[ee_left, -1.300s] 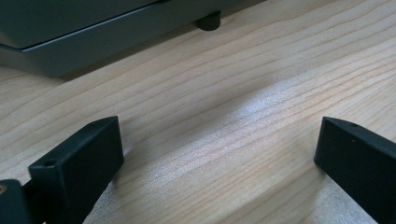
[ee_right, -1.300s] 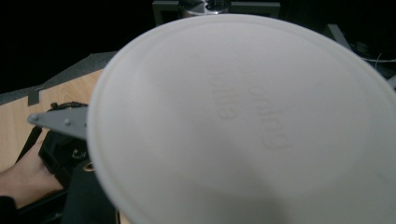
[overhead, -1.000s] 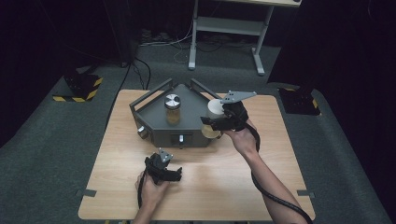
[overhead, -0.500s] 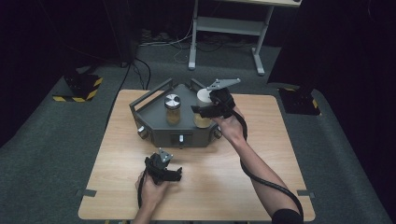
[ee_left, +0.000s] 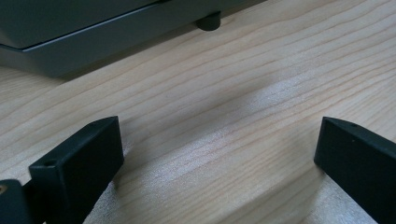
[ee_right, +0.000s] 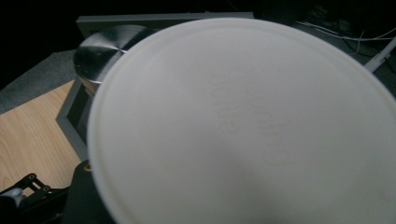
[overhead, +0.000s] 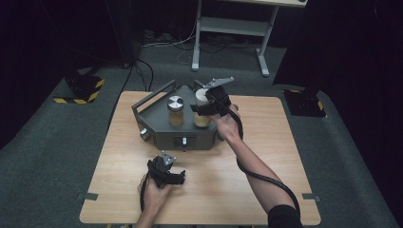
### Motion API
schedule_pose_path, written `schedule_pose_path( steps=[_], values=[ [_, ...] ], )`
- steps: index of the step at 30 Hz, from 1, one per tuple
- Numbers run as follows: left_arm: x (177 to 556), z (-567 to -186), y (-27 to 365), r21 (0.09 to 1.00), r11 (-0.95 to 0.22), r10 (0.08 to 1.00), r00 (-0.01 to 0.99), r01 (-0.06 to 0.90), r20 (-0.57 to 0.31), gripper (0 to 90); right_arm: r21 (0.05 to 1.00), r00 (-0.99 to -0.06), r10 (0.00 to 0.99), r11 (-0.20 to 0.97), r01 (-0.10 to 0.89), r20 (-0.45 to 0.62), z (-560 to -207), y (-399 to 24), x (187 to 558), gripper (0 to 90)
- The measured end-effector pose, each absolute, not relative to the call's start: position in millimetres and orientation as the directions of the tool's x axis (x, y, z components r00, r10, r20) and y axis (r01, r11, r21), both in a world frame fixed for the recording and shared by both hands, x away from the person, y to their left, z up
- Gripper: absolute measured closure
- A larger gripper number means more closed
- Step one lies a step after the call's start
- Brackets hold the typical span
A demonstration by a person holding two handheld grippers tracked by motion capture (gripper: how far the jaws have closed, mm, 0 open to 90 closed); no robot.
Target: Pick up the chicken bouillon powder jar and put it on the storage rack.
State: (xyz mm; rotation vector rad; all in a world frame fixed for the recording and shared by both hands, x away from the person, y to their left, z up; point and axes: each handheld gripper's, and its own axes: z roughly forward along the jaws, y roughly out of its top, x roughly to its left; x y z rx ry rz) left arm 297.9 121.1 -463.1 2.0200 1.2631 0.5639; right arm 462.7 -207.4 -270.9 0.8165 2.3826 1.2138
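Right tool (overhead: 205,110) is clamped on the white-lidded jar (overhead: 202,112), held over the grey tray (overhead: 161,124) beside the steel-lidded jar (overhead: 175,110). Left tool (overhead: 177,178) rests on the desk (overhead: 266,142), jaws wide apart, gripping nothing.

White-lidded jar's (ee_right: 243,126) blurred lid, cut off at right and bottom edges
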Motion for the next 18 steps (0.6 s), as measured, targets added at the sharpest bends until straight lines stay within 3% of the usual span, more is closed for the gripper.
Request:
schedule_pose_path(
  steps=[18],
  values=[
    [298,-463,121,0.737,-0.298,0.9,0.435,0.606,0.006,1.2,0.818,-0.763,0.644,0.465,0.338,-0.052,-285,-207,465,34.7]
  ],
)
